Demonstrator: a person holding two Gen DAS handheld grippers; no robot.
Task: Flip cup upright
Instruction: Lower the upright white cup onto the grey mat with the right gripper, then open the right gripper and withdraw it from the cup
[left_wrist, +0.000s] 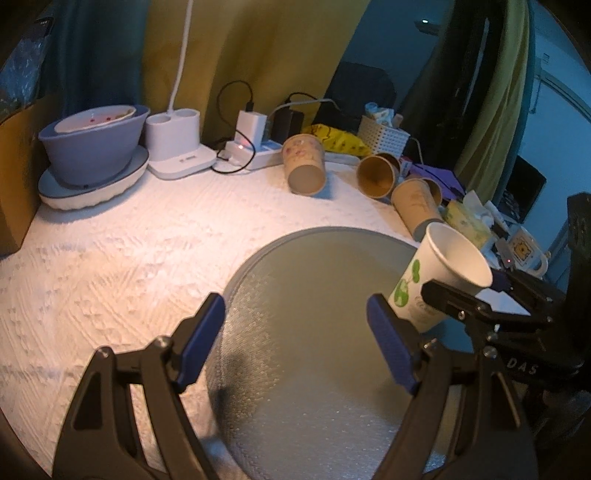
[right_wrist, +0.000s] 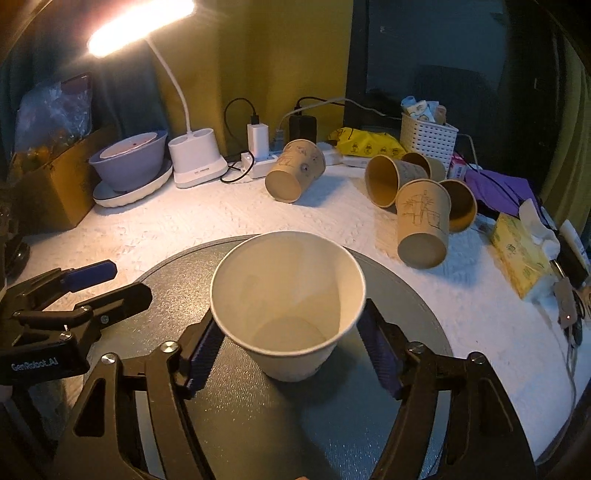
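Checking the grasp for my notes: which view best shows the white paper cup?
Right wrist: the white paper cup sits centred between the right gripper fingers, mouth up, interior visible. Left wrist shows only its tilted side at the frame edge.

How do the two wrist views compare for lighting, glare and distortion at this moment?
Right wrist view: the lit desk lamp blows out the top left corner and warms the white cup, which sits sharp between the right tongs. Left wrist view: no lamp head in frame, a softer pinkish light on the tablecloth, a bluish background. Both bend strongly at the edges, with dark fisheye corners.
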